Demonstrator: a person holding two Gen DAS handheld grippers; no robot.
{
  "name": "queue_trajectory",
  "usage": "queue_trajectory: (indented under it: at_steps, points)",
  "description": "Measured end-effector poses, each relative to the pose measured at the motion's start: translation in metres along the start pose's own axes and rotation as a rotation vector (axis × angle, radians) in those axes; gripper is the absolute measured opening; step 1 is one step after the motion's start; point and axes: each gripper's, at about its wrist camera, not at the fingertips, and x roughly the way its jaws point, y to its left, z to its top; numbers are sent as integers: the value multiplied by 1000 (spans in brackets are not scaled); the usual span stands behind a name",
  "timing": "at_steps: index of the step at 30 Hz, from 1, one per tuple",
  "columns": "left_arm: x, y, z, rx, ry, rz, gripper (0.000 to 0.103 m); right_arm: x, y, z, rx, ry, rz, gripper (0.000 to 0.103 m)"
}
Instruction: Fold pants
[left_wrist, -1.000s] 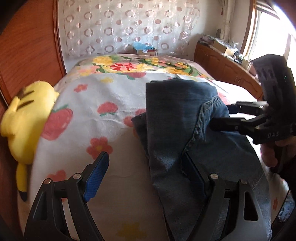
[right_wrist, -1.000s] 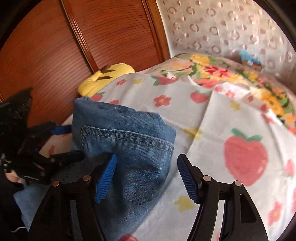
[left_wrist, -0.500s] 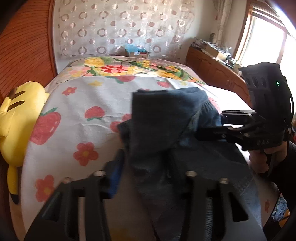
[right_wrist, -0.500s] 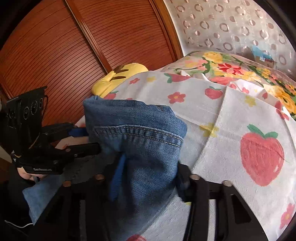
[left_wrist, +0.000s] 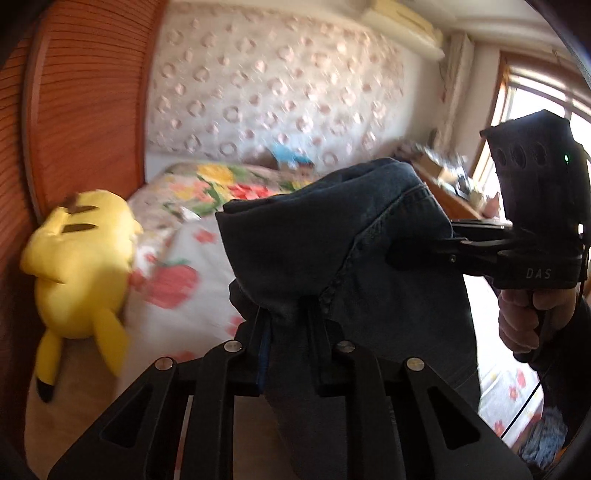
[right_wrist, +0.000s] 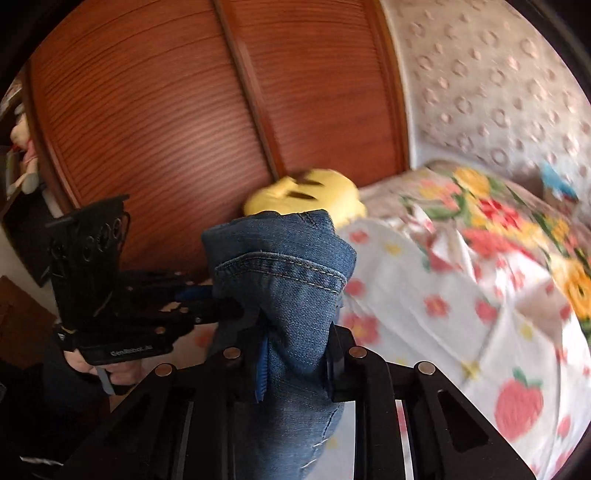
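Observation:
The blue denim pants (left_wrist: 332, 236) are bunched and lifted off the bed. My left gripper (left_wrist: 286, 325) is shut on a fold of the pants at the bottom of the left wrist view. My right gripper (right_wrist: 295, 354) is shut on another fold of the pants (right_wrist: 280, 273). The right gripper also shows in the left wrist view (left_wrist: 410, 254), clamped on the denim from the right. The left gripper shows in the right wrist view (right_wrist: 225, 310), clamped from the left. The rest of the pants hangs below the grippers.
A bed with a white sheet printed with strawberries and flowers (right_wrist: 461, 314) lies below. A yellow plush toy (left_wrist: 81, 266) rests at the bed's left edge against a wooden wall (right_wrist: 166, 122). A wooden dresser and window (left_wrist: 517, 110) stand at the right.
Both grippers have closed on the pants and lifted them up off the bed. The cameras tilted upward, so more wall shows now.

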Motion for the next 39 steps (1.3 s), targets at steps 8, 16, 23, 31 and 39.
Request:
queue_trajectory:
  at_steps: [8,16,23,31,39]
  points:
    - [-62,55,42,-32,-142,120,18,26,46,65,-109,-43,111,22]
    - [-24,80,105,43,-140,211,19,68,-32,80,53,-167,125,22]
    - [61,78,82,42,22,164,19,149,-149,27,188,20,-120,25]
    - [97,62,37,64,166,169,19,151,-182,26,210,71,-165,53]
    - [108,58,18,77,211,201,19,118,-141,56,166,-9,-350,55]
